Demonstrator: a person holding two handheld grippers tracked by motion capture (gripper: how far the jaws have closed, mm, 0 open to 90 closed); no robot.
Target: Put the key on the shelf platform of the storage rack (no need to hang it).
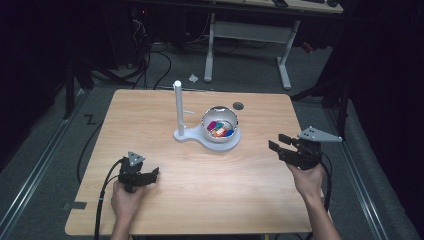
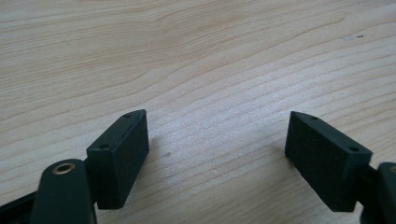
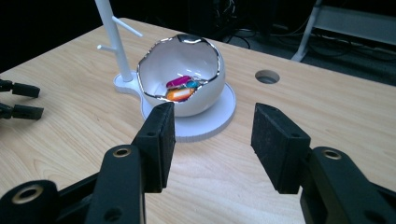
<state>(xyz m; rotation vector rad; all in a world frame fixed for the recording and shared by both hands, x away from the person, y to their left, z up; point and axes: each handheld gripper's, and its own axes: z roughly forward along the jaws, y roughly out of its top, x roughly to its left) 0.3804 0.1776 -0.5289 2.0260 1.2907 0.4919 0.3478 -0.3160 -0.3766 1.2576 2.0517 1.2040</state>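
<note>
White eggshell-shaped bowl (image 1: 219,125) of colourful small items (image 3: 181,87) sits untouched on its white base mid-table beside white peg stand (image 1: 177,107), right gripper (image 3: 212,135) wide and empty nearby, left gripper (image 2: 217,151) wide, empty, nothing picked yet.

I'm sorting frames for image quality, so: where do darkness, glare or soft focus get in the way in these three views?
High view: the wooden table is evenly lit, but the room around it falls into near black. Right gripper view: the egg-shaped bowl is sharp, with bright glints on its jagged rim; the near jaws look slightly soft. Left gripper view: a pale sheen lies on the wood grain between the open jaws.
</note>
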